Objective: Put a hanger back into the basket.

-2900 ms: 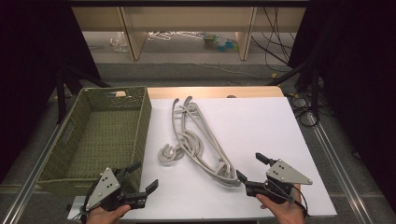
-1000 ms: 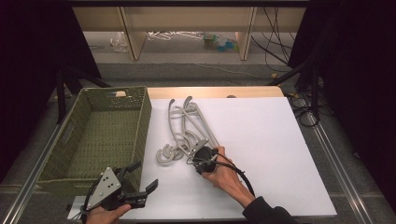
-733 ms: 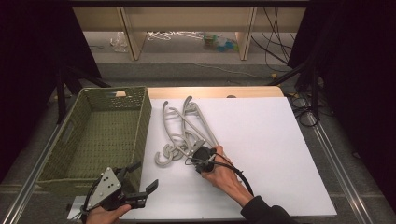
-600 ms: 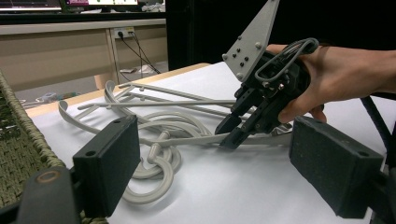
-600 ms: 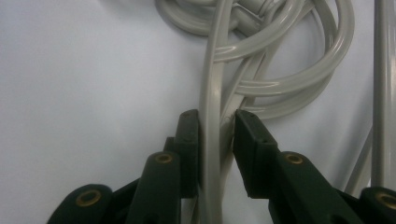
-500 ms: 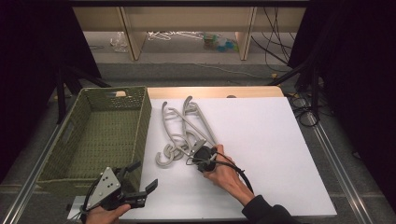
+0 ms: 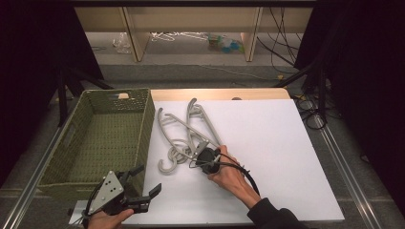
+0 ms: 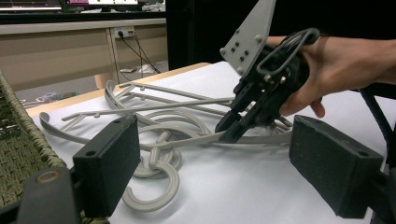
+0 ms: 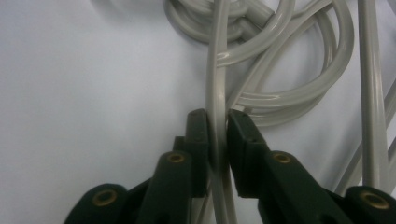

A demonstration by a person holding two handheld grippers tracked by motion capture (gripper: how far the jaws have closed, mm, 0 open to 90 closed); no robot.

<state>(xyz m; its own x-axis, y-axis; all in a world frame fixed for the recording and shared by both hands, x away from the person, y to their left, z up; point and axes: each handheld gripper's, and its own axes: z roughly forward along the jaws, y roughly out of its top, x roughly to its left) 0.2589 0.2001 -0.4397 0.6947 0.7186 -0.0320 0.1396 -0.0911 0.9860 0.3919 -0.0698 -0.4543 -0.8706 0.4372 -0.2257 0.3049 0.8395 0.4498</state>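
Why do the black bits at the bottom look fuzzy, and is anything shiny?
Left gripper view: the left gripper's fingers sit too near the lens, so they blur. Right gripper view: glare streaks along the grey hanger. High view: dark surroundings, bright white table.

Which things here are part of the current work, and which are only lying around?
Part of the work:
- grey hangers, one bar clamped by the right gripper
- left gripper, open, waiting at the table edge
- green basket, probably

Lying around:
- bottles on the floor
- cables

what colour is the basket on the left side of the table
Olive green, a woven weave; the basket shows best in the high view.
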